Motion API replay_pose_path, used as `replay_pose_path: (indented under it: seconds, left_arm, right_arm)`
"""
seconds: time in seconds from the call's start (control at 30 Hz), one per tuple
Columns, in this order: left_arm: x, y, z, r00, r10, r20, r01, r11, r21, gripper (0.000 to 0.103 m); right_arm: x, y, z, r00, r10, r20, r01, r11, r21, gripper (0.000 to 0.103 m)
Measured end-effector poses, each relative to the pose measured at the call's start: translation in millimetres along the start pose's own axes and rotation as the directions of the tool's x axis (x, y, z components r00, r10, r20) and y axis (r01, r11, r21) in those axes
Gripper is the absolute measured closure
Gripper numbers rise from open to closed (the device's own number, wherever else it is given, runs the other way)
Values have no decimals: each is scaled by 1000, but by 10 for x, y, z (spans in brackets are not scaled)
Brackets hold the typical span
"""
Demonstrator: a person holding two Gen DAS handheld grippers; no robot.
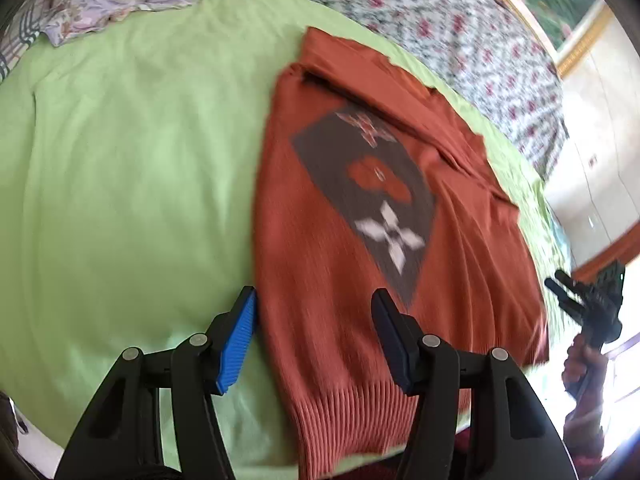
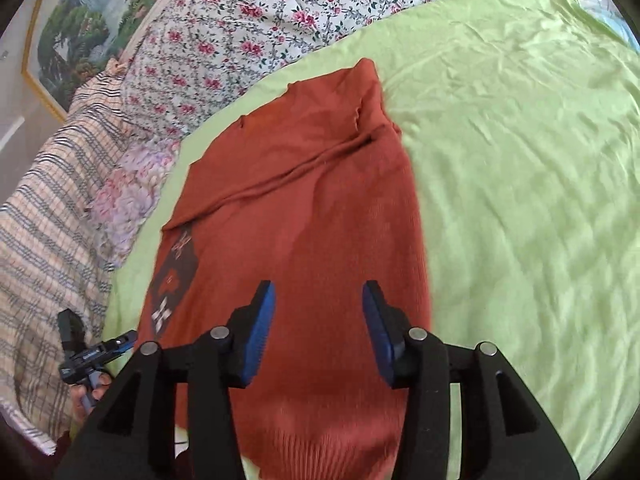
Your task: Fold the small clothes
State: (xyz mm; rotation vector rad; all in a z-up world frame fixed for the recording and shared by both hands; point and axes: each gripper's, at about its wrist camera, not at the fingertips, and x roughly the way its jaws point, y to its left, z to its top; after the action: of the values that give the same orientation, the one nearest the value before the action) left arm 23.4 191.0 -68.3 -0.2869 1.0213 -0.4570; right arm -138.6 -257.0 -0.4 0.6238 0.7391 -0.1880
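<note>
Rust-orange knitted sweater (image 1: pixel 340 264) with grey patterned patch lying flat, partly folded, on light green bedsheet (image 1: pixel 120 200), left gripper (image 1: pixel 314 332) and right gripper (image 2: pixel 319 330) above its ribbed hem, fingers spread, holding nothing

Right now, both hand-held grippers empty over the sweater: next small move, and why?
Probably lower both to the ribbed hem and pinch it. The rust sweater lies folded lengthwise on the green sheet; left hand-held gripper and right hand-held gripper are open, holding nothing.
</note>
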Motion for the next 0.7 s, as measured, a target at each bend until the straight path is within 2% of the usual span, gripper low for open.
replay_pose_path:
  seconds: [0.27, 0.37, 0.43, 0.57, 0.63, 0.67, 0.7]
  left_arm:
    - [-119, 54, -269, 994, -112, 5, 112, 994, -19, 46]
    - [-114, 86, -268, 989, -148, 3, 148, 988, -34, 46]
    - [-87, 53, -263, 990, -144, -7, 144, 989, -21, 46]
    - [-51, -48, -245, 991, -128, -30, 129, 991, 36, 47]
    - [-28, -76, -234, 991, -130, -39, 132, 990, 51, 63]
    - [-6, -82, -232, 990, -129, -51, 131, 990, 59, 85]
    - [17, -84, -238, 991, -119, -62, 123, 990, 67, 94]
  right_arm:
    - [-344, -235, -300, 998, -29, -50, 30, 999, 18, 51]
    - [-389, -333, -451, 996, 11, -89, -7, 999, 44, 51]
    - [-333, -348, -556, 990, 54, -128, -48, 998, 51, 51]
    - [-215, -291, -628, 986, 119, -114, -114, 992, 50, 51]
    - [-137, -289, -618, 981, 166, -102, -158, 984, 77, 51]
    - [-88, -272, -608, 980, 175, -97, -168, 983, 77, 51]
    - [-76, -267, -619, 980, 175, -97, -168, 983, 72, 54]
